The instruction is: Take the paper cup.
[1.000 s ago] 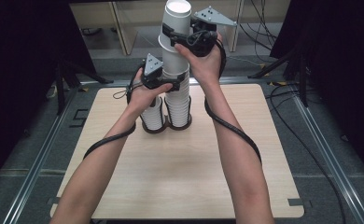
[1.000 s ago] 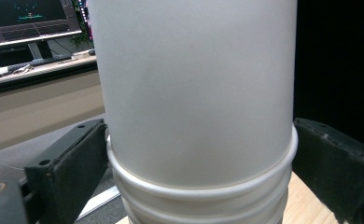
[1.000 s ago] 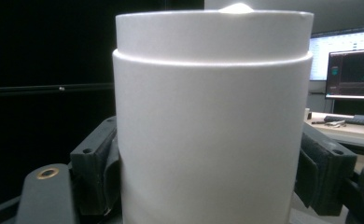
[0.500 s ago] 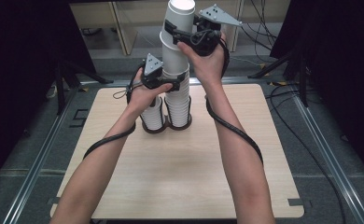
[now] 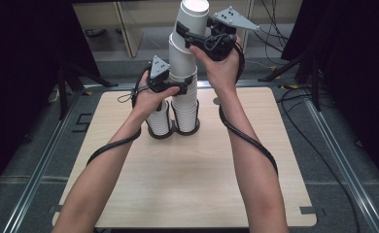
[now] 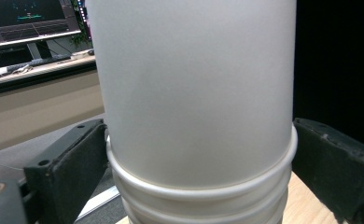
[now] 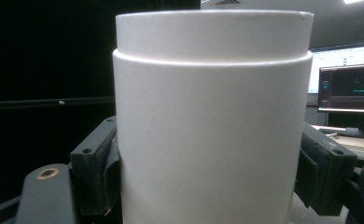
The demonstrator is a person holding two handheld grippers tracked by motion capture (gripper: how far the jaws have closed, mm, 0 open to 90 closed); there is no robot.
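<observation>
Cups: tall stack (image 5: 185, 104) on desk (image 5: 192, 170), beside short stack (image 5: 159, 121). My left gripper (image 5: 170, 87) clamps tall stack mid-height; my right gripper (image 5: 197, 41) clamps top cups (image 5: 190, 29), tilted, partly pulled free. Separation underway; lifting clear and setting down remain.

A white cup (image 6: 196, 88) sits nested on the stack (image 6: 199, 205), with the left gripper (image 6: 196, 179) jaws clamping the stack's rims.
</observation>
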